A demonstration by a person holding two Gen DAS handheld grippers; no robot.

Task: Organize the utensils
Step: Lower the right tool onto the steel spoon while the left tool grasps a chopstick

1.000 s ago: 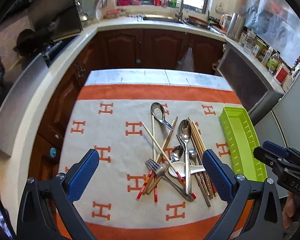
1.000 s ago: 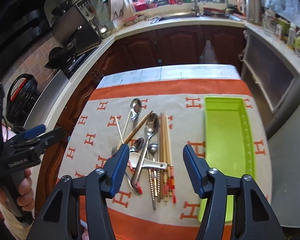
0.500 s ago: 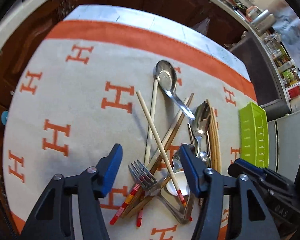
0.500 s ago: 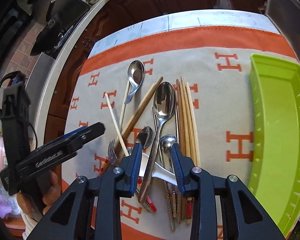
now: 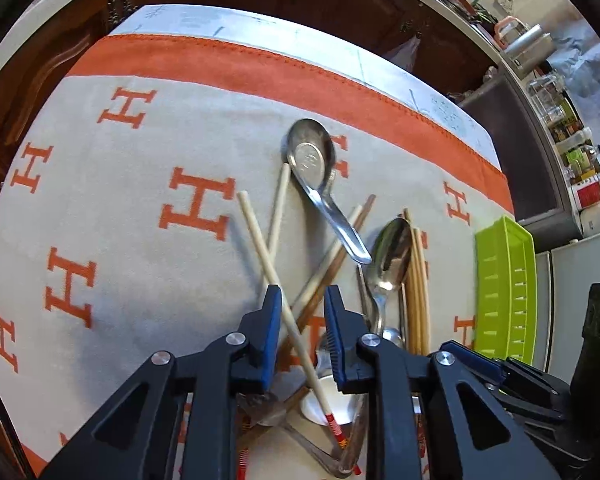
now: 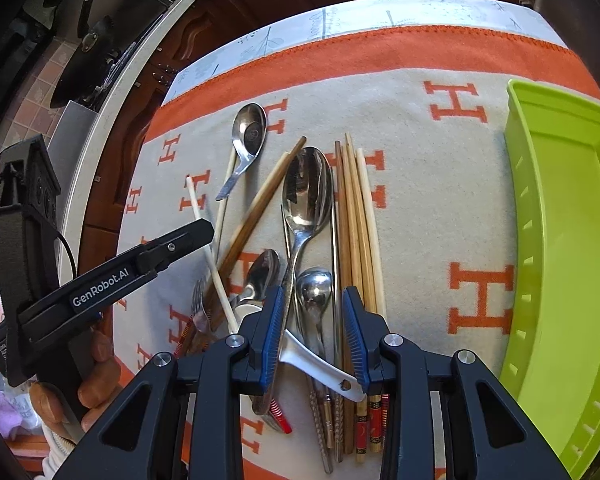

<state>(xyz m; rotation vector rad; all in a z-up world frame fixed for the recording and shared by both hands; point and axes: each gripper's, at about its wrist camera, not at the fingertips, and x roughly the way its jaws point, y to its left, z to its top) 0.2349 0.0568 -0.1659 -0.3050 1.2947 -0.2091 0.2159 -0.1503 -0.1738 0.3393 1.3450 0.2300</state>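
Note:
A heap of utensils lies on the orange-and-cream cloth: metal spoons, a fork, a white ceramic spoon and several chopsticks. My left gripper hangs low over the heap's left side. Its jaws are closing, with a pale chopstick crossing the gap and touching neither pad. My right gripper is down on the middle of the heap. The white spoon's handle runs slantwise from one pad to the other, and a small metal spoon lies in the same gap. The big spoon passes under its left finger.
A lime-green tray stands along the cloth's right edge. A bundle of straight chopsticks lies just right of the big spoon, and a short steel spoon sits at the far end. Dark cabinets and a counter surround the table.
Both grippers have dropped from well above the table to just over the heap. The left jaws have narrowed from wide open around the pale chopstick. The right jaws narrowed, then held their width.

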